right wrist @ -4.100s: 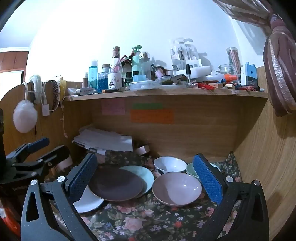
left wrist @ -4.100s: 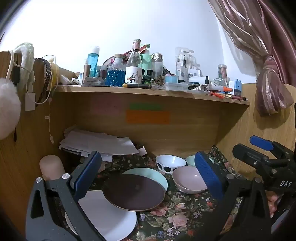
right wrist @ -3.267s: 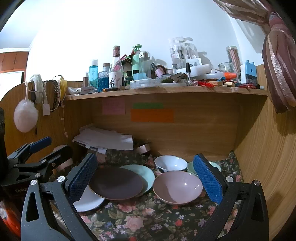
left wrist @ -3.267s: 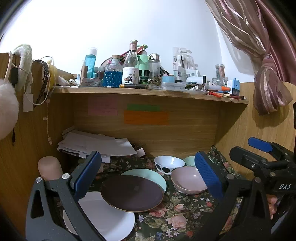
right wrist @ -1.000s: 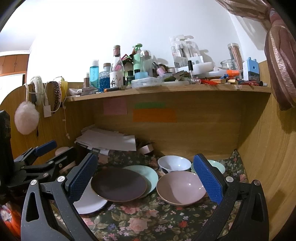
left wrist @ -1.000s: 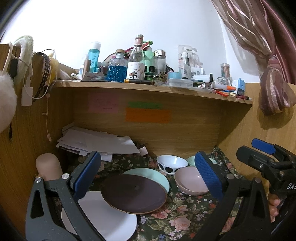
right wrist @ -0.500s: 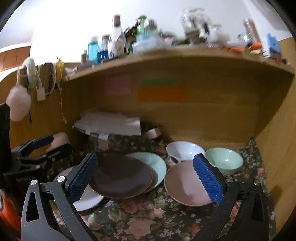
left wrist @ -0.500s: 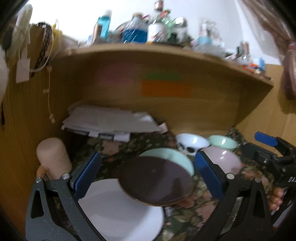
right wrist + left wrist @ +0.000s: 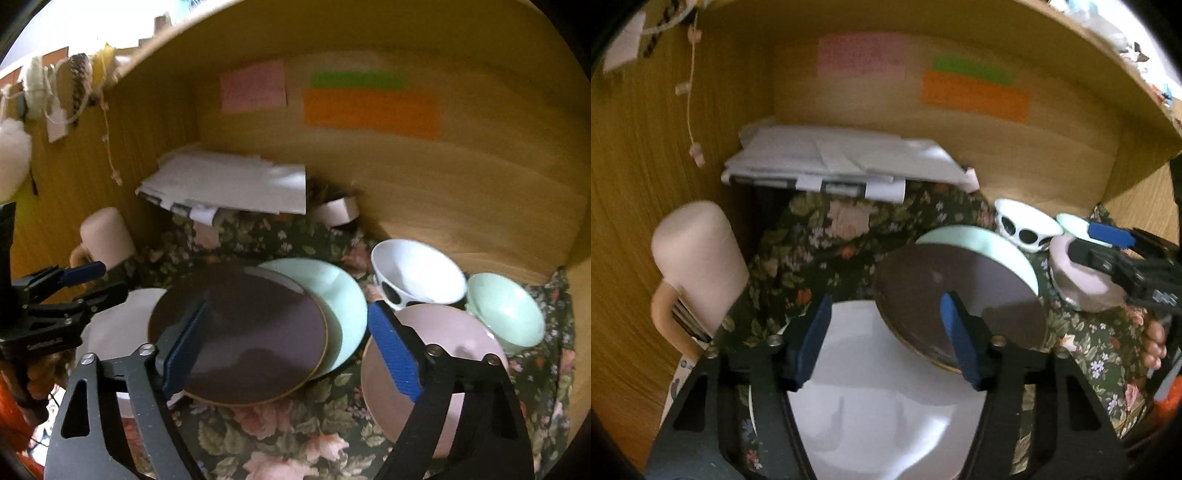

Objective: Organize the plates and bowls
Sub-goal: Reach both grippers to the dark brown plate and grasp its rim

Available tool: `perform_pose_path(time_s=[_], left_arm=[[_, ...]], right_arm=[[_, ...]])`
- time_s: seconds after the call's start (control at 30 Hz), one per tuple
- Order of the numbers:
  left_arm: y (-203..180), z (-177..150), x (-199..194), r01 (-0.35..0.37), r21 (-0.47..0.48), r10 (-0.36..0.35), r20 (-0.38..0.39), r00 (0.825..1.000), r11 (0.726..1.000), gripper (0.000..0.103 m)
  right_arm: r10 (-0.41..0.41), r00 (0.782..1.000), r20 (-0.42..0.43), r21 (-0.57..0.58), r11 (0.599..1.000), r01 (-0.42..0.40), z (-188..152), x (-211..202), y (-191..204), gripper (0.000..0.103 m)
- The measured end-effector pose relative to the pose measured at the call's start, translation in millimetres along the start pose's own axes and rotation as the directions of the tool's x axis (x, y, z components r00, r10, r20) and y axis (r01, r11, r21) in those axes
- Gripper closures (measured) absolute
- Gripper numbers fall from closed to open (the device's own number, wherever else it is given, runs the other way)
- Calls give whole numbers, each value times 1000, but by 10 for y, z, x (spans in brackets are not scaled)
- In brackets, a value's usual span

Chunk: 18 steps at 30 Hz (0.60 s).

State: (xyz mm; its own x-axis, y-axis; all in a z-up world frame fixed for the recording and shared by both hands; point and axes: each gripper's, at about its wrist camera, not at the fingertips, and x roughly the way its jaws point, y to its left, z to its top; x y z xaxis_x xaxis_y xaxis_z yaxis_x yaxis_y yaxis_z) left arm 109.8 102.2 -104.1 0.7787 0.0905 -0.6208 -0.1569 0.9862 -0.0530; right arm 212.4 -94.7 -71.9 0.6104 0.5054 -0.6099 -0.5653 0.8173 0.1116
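A dark brown plate [image 9: 243, 332] lies across a mint plate [image 9: 332, 291] and the edge of a white plate [image 9: 882, 402]. To their right stand a pink bowl [image 9: 454, 332], a white bowl with black spots [image 9: 417, 273] and a small mint bowl [image 9: 506, 306]. My left gripper [image 9: 886, 343] is open just above the white plate, its right finger over the brown plate's rim [image 9: 960, 291]. My right gripper [image 9: 291, 354] is open low over the brown plate, its right finger beside the pink bowl. Both are empty.
All sit on a floral cloth [image 9: 295, 435] inside a wooden desk nook. A paper stack [image 9: 834, 162] lies at the back left, a beige mug [image 9: 698, 251] at the left wall, a tape roll [image 9: 336, 210] at the back. Sticky notes [image 9: 369, 107] hang on the back panel.
Both grippers have dropped and moved forward into the nook, close over the plates, and their jaws have narrowed. The dishes have not moved.
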Motion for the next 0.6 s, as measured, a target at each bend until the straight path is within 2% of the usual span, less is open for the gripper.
perform_pose_path(time_s=[0.1,0.17,0.27,0.5,0.6], left_arm=[[38,-21,130,18,-19,-19,-43,999,1000,48],[47,-18,229,28,-24,-30,-76,997,999,58],[41,-27,320,38,-21,-40,-103,994,999,62],[65,-33,463,79,-51,-87,-158,984,996,71],[66,-51,500,91,-60,-101,-175,979,994,72]], right_arm=[[7,998,-70,-16,1000,-9,30,261,-86,35],[4,993,-115,-21,1000,-6,44,428,-141,43],[6,980,-198,-28,1000,-12,48,685,-237,54],[4,944,-331,-20,1000,-12,90,1133,-389,67],[33,922,-386,7,999,-33,99,1268,-446,71]])
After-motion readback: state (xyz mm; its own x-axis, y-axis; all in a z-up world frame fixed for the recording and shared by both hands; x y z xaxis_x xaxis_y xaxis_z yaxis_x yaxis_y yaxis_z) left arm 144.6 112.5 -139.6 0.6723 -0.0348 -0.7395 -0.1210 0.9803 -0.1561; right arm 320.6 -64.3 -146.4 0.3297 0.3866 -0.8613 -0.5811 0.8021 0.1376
